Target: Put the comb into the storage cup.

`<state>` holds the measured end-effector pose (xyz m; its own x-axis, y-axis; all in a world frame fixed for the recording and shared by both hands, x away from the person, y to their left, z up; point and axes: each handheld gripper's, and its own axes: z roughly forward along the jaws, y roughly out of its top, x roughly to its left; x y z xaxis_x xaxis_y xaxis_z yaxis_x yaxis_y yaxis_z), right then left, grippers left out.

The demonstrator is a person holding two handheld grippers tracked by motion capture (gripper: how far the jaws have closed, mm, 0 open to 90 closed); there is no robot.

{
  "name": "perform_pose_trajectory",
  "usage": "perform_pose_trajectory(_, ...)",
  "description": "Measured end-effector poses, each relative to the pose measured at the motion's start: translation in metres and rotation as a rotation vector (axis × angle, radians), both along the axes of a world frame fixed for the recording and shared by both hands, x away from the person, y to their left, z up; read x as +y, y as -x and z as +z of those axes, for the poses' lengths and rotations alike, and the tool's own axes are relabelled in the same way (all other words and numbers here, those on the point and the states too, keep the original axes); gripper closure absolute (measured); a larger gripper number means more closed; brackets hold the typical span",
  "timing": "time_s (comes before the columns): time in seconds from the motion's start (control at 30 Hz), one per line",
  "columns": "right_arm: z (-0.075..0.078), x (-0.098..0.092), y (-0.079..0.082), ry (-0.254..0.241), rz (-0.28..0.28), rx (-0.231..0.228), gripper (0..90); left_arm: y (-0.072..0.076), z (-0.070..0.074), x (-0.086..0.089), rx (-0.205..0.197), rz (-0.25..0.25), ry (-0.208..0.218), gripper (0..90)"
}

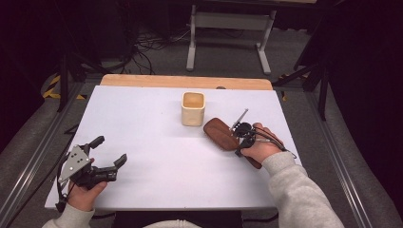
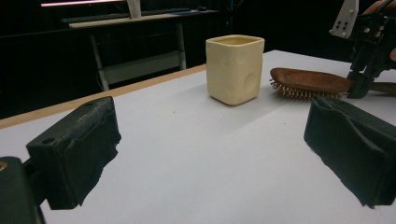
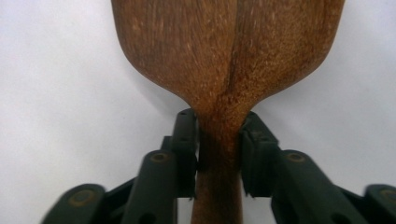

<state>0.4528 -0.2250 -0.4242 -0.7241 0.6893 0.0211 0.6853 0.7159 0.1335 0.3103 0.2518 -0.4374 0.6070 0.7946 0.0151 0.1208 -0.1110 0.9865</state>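
While the right gripper is clamping the neck of the wooden hairbrush lying right of centre beside the cream cup, keeping that grip square should be preventing twisting, and the left gripper is idling spread wide at lower left.

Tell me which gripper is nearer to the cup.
Right. The right gripper sits just right of the cup, shut on the brush neck. The left gripper is open, far off at the near left edge.
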Motion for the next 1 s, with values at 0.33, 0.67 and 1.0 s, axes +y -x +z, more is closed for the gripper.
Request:
perform_pose_trajectory(0.33, -0.0017, 0.0017, -0.0004, 0.018, -0.01, 0.002, 72.7, -0.0002, -0.0003, -0.0004, 0.006, -0.003, -0.01, 4.9)
perform_pose_trajectory(0.67, -0.0015, 0.0058, 0.0017, 0.061, 0.013, -0.029, 73.0, -0.0001, -0.0003, -0.0001, 0.002, 0.002, -0.007, 5.0)
perform_pose_trajectory(1.0, 0.0065, 0.0052, 0.0061, 0.046, 0.014, -0.08, 73.1, 0.0, -0.0004, -0.0001, 0.002, 0.005, -0.006, 4.9)
